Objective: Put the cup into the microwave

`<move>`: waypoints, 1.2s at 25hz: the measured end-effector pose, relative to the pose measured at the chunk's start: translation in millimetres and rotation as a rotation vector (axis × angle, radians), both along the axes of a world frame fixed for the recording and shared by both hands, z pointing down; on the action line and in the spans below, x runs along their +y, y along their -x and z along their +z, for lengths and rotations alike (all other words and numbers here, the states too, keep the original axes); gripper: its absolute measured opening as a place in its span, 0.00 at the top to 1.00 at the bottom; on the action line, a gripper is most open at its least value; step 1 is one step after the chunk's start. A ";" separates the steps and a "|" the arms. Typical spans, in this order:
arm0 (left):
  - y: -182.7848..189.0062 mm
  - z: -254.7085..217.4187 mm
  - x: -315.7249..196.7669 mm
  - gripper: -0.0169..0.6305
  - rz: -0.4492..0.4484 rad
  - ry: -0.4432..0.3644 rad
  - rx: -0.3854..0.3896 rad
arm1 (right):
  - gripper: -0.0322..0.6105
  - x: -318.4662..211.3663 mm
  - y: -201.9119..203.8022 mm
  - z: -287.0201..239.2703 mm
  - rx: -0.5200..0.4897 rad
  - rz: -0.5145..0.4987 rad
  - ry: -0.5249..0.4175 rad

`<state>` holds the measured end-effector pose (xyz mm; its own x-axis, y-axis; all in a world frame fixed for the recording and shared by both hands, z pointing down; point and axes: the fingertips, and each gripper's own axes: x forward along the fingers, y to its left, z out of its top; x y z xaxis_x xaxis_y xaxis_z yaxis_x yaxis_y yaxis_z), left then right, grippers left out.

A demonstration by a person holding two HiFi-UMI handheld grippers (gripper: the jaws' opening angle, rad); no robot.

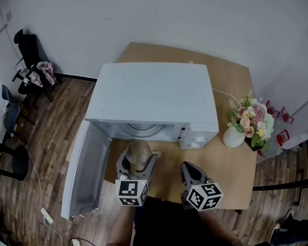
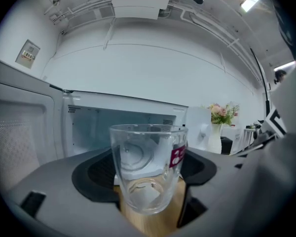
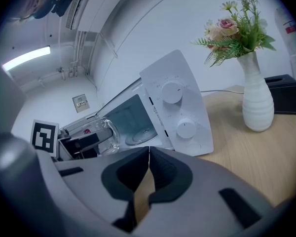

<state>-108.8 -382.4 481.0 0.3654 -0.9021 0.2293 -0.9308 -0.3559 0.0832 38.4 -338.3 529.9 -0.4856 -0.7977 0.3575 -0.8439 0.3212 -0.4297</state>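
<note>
A clear glass cup (image 2: 147, 168) with a small red label sits upright between the jaws of my left gripper (image 2: 149, 179), which is shut on it. In the head view the cup (image 1: 138, 154) hangs just in front of the open white microwave (image 1: 153, 99), whose cavity with its glass turntable (image 1: 141, 130) faces me. The microwave door (image 1: 84, 168) swings out to the left. My right gripper (image 1: 190, 175) is shut with nothing in it, hovering over the table to the right of the cup. In the right gripper view the cup (image 3: 99, 136) shows at left.
A white vase of flowers (image 1: 246, 124) stands on the wooden table (image 1: 231, 86) right of the microwave. The microwave's control knobs (image 3: 171, 92) face me at its right side. A black chair (image 1: 31, 60) stands on the floor at far left.
</note>
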 end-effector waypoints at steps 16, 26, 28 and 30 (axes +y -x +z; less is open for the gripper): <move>5.1 9.3 -80.7 0.40 0.046 -0.021 -0.030 | 0.96 -42.9 21.6 8.1 0.043 0.031 0.008; 1.6 19.6 -123.4 0.40 0.051 -0.066 -0.053 | 0.96 -51.2 34.0 15.7 0.058 0.019 0.020; 0.9 24.9 -129.5 0.40 0.053 -0.068 -0.062 | 0.96 -51.6 35.6 17.1 0.060 0.013 0.026; -1.0 27.9 -135.1 0.40 0.052 -0.071 -0.068 | 0.96 -51.1 35.6 19.1 0.064 0.009 0.034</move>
